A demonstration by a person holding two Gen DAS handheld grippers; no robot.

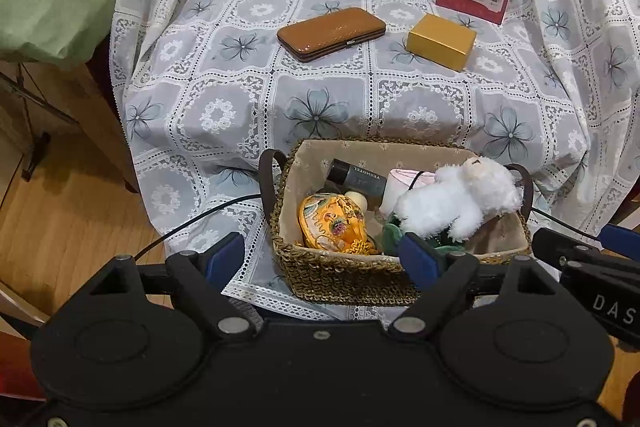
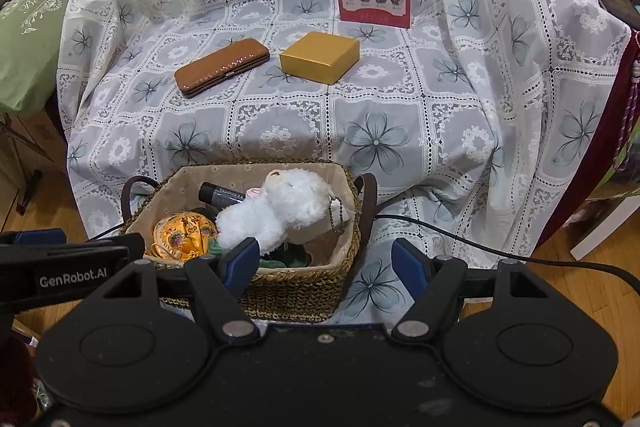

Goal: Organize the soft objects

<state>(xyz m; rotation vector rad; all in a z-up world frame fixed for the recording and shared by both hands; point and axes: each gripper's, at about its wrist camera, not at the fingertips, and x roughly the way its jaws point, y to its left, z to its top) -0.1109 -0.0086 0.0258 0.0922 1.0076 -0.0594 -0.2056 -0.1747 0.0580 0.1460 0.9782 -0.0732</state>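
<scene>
Hand-held gripper (image 1: 324, 259) just before basket (image 1: 344, 279)

The left hand-held gripper (image 1: 322, 257) tilts steeply downward, its two blue-padded fingers (image 1: 418, 259) spread well apart with nothing pinched between the pads. The right hand-held gripper (image 2: 326, 263) takes the same downward tilt just beside it on the right; its blue fingers (image 2: 408, 263) also stand apart and grip nothing. Both sit side by side at the near edge of the scene, close together: each one's black body shows at the edge of the other's view. No hand or sleeve of the person is visible.
</scene>
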